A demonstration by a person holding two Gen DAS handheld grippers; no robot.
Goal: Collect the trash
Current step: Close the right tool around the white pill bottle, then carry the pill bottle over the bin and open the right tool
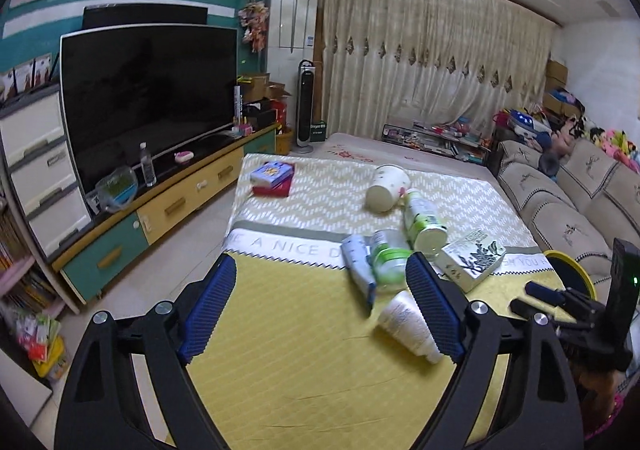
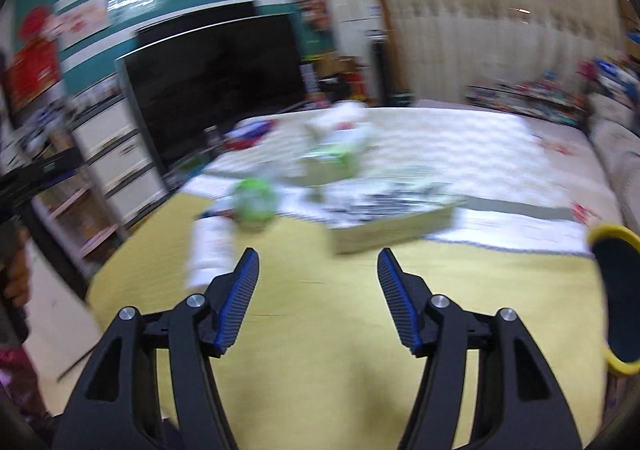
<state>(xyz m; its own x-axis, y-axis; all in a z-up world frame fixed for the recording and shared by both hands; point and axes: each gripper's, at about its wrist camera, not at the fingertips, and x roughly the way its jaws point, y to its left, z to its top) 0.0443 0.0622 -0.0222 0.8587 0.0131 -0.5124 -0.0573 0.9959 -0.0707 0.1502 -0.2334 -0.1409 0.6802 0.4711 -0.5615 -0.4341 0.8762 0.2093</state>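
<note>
Trash lies on a yellow and white cloth-covered table [image 1: 304,330]: a white paper cup [image 1: 387,186], a green-labelled bottle [image 1: 424,220], a clear green-banded bottle [image 1: 388,256], a blue-white tube [image 1: 360,266], a white bottle [image 1: 408,324] and a patterned box [image 1: 472,260]. My left gripper [image 1: 320,274] is open and empty, its right finger [image 1: 430,302] beside the white bottle. My right gripper [image 2: 318,262] is open and empty above the yellow cloth [image 2: 320,350], short of the box [image 2: 392,222] and the white bottle [image 2: 210,246]. The right wrist view is blurred.
A yellow-rimmed bin [image 2: 618,294] stands at the table's right edge; it also shows in the left wrist view [image 1: 572,270]. Books [image 1: 274,178] lie at the table's far left. A TV [image 1: 148,98] on a cabinet stands left, a sofa [image 1: 560,202] right.
</note>
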